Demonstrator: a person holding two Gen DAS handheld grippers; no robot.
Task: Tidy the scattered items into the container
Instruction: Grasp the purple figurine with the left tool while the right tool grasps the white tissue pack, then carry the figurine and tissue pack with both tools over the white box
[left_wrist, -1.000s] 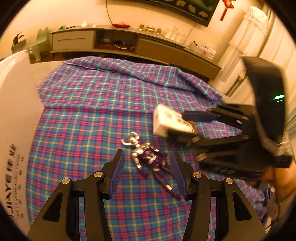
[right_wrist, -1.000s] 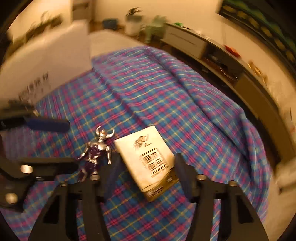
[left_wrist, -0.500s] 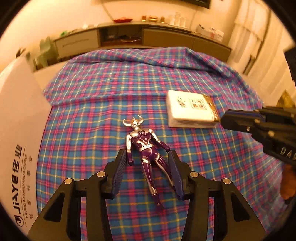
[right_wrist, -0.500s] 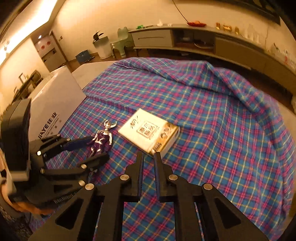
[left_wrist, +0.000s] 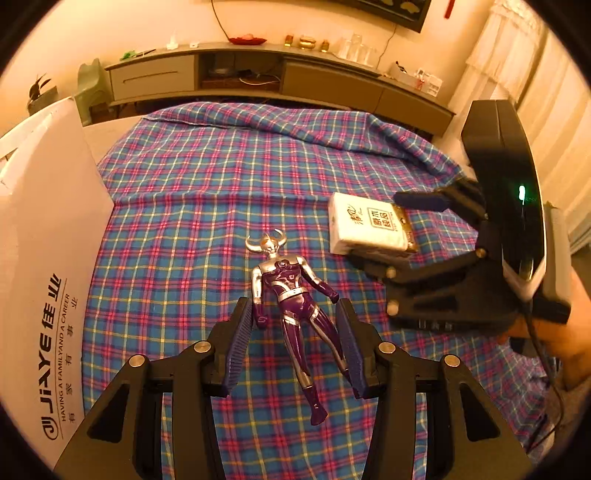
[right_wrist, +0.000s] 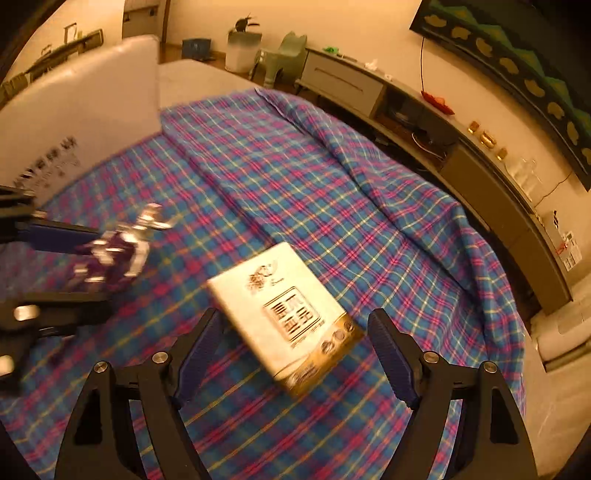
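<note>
A purple and silver toy figure lies on its back on the plaid cloth, its hips and legs between the fingers of my open left gripper; the fingers stand apart from it. It shows blurred in the right wrist view. A white and gold tissue pack lies flat on the cloth, its near end between the fingers of my open right gripper. In the left wrist view the pack sits to the right of the figure with the right gripper around it.
A white cardboard box with printed lettering stands along the left edge of the cloth; it shows in the right wrist view. The plaid cloth is rumpled at its far side. A long low cabinet runs behind.
My right gripper was shut and short of the pack half a second ago; it has opened and moved forward around the pack's near end. My left gripper has edged forward over the figure's legs.
</note>
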